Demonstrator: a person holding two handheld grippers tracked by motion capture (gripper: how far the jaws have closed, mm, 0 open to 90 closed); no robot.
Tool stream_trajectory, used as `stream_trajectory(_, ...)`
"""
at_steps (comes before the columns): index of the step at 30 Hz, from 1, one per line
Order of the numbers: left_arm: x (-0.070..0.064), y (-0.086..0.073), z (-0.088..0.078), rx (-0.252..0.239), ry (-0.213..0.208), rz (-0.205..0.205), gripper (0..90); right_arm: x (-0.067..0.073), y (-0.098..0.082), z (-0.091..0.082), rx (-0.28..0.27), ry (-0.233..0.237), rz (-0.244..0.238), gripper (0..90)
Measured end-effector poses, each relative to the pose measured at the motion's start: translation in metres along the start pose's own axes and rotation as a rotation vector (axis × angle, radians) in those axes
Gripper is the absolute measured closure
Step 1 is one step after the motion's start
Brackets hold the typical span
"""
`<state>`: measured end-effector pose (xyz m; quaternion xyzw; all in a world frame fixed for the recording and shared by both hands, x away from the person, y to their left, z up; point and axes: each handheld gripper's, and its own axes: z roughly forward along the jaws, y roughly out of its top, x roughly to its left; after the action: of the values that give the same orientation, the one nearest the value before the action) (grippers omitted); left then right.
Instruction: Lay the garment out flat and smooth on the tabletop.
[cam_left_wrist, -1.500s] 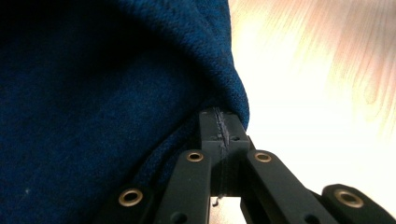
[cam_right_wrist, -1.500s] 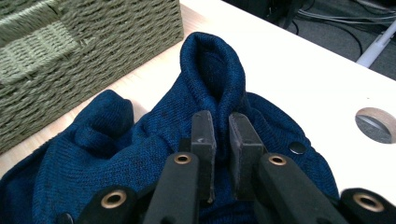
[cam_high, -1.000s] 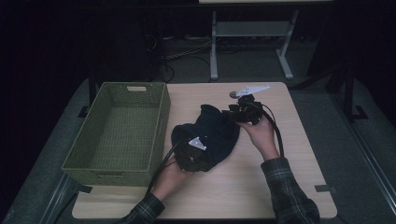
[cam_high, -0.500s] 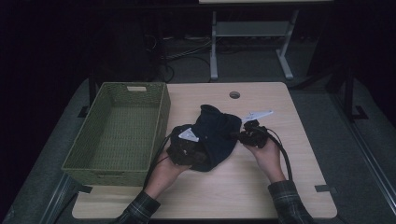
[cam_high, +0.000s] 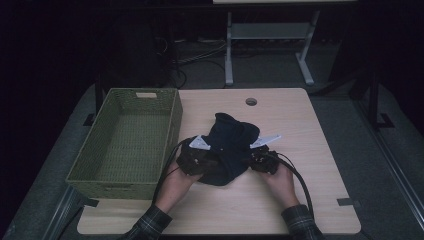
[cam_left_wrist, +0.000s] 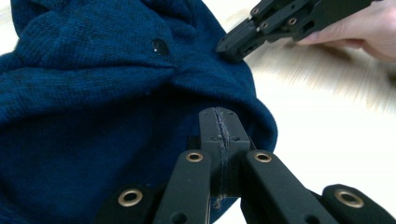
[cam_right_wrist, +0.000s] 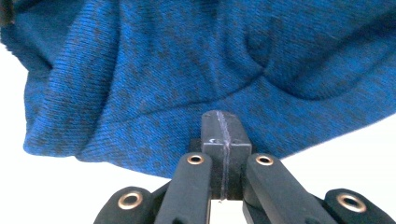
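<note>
A dark blue knitted garment (cam_high: 227, 150) lies bunched near the middle of the table (cam_high: 320, 200), just right of the green woven basket (cam_high: 125, 145) that stands along the table's left edge. The left gripper (cam_left_wrist: 219, 126) is at the garment's left side, its jaws pressed flat together with the tips against the knit (whether any fabric is caught between them cannot be told). The right gripper (cam_right_wrist: 224, 130) is at the garment's right side, its jaws likewise pressed together at the cloth's hem, having just been closing. A small round hole (cam_high: 251, 101) sits near the table's far edge.
</note>
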<state>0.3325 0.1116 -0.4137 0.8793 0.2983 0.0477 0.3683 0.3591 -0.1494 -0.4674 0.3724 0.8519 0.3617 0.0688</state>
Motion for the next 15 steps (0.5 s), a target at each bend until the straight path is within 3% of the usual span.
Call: stream_trajectory(15,-0.004,-0.006,0.021,0.074,0.003,0.019,89.8,-0.036,-0.029,-0.039,0.029,-0.127,0.039,90.0)
